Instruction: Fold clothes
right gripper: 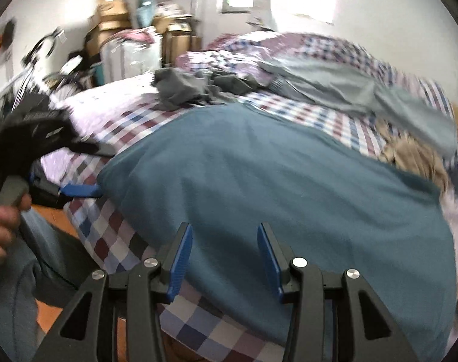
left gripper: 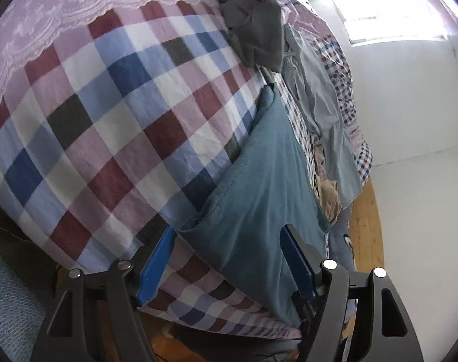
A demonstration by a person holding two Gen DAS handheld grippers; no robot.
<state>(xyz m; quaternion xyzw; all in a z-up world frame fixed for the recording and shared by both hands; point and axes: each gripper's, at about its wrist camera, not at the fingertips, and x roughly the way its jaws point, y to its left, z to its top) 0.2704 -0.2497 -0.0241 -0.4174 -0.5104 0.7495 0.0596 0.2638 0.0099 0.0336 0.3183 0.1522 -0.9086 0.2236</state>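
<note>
Two grippers, both wide open, holding nothing | my left gripper sits at the teal cloth edge, my right gripper just over it | teal cloth lies spread flat on the bed | grey clothes and maybe pale trousers (blurry) lie unfolded behind.
</note>
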